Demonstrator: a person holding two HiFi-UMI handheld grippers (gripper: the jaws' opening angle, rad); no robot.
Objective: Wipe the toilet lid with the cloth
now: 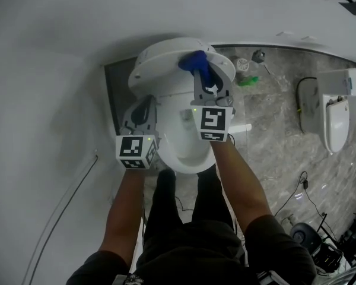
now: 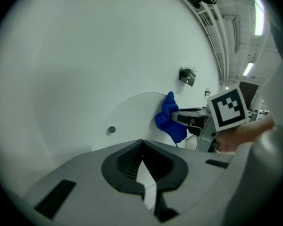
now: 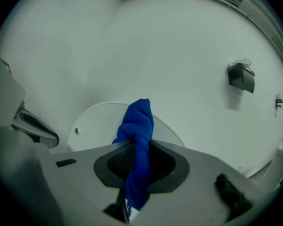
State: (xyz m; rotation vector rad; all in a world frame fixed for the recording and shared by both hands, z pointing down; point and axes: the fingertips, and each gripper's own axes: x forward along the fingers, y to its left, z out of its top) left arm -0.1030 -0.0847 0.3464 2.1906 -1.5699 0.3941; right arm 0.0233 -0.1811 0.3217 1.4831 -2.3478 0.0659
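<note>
The white toilet lid [image 1: 166, 64] stands raised against the wall, round in the left gripper view [image 2: 132, 117] and in the right gripper view [image 3: 99, 121]. A blue cloth [image 1: 196, 61] is bunched at its upper right part. My right gripper [image 1: 203, 71] is shut on the blue cloth [image 3: 137, 145], which sticks out past the jaws toward the lid; the cloth [image 2: 170, 117] looks pressed on the lid. My left gripper [image 1: 143, 113] is shut and empty, lower and to the left, over the bowl [image 1: 187, 147].
A grey wall fills the left. A second white toilet [image 1: 338, 108] stands at the right on the marbled floor [image 1: 273, 135], with cables and a green object [image 1: 247, 81]. A dark wall fitting [image 3: 240, 76] hangs right of the lid.
</note>
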